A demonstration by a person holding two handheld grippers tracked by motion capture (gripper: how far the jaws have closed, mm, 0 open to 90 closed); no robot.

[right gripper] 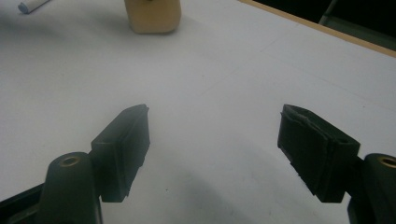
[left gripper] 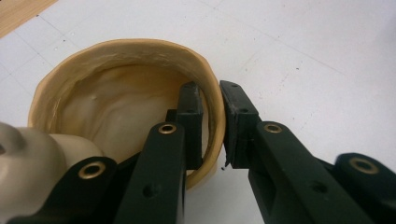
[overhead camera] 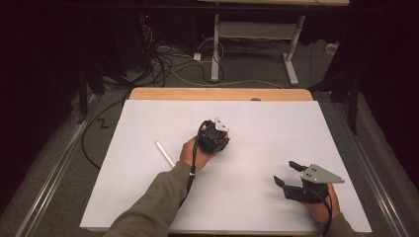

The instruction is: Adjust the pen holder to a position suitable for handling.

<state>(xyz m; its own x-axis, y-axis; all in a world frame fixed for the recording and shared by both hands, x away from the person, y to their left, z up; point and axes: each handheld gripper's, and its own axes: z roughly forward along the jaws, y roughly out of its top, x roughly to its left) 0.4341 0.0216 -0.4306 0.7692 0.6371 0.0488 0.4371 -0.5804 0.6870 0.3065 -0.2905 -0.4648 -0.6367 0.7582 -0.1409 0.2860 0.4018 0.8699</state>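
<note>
Two grippers, one clamped on a cup rim

One tan cup [left gripper: 126,107] stands on the white surface [overhead camera: 148,197] near its middle; the left gripper [left gripper: 211,123] pinches the cup's wall, one jaw inside the rim and the other outside, the pads pressed to it; in the high view the left gripper [overhead camera: 213,136] covers the cup, so its exact footing is hard to judge there; the right gripper [overhead camera: 289,174] rests near the surface's right front corner, well apart from the cup, its jaws spread wide with nothing between them; a white stick [overhead camera: 165,153], possibly chalk, lies just left of the left hand [overhead camera: 192,153].
</note>
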